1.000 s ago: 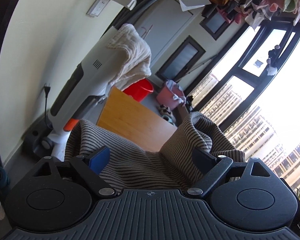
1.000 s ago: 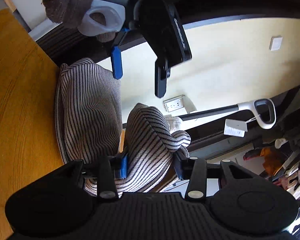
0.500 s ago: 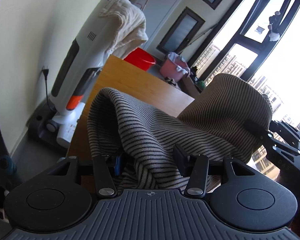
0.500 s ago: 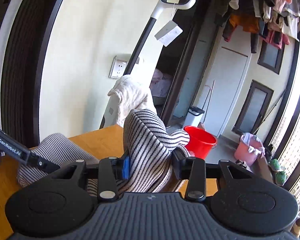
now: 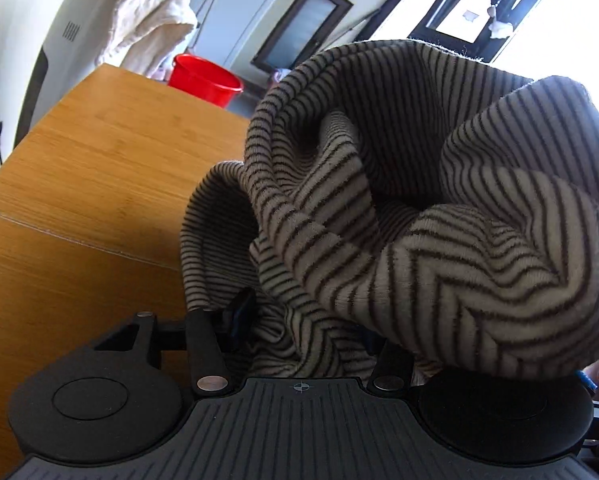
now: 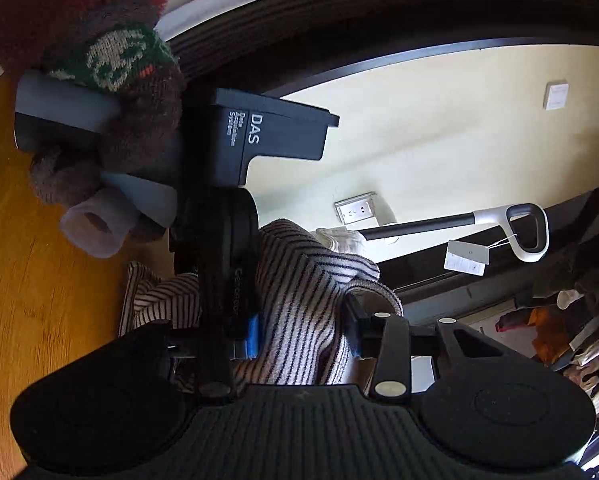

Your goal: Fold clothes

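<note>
Striped sweater (image 5: 399, 216), bunched at frame centre above the wooden table (image 5: 99, 168), hangs clenched in both claws: left gripper (image 5: 303, 332) has just been closing, cloth between its jaws; right gripper (image 6: 303, 334) pinches a fold. Judgement: draw the two grips apart and level, then lower flat.

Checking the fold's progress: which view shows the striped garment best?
The left wrist view: the striped garment fills most of the frame, bunched in folds above the wooden table. In the right wrist view only a smaller part shows between the right gripper fingers, partly hidden by the left gripper.
</note>
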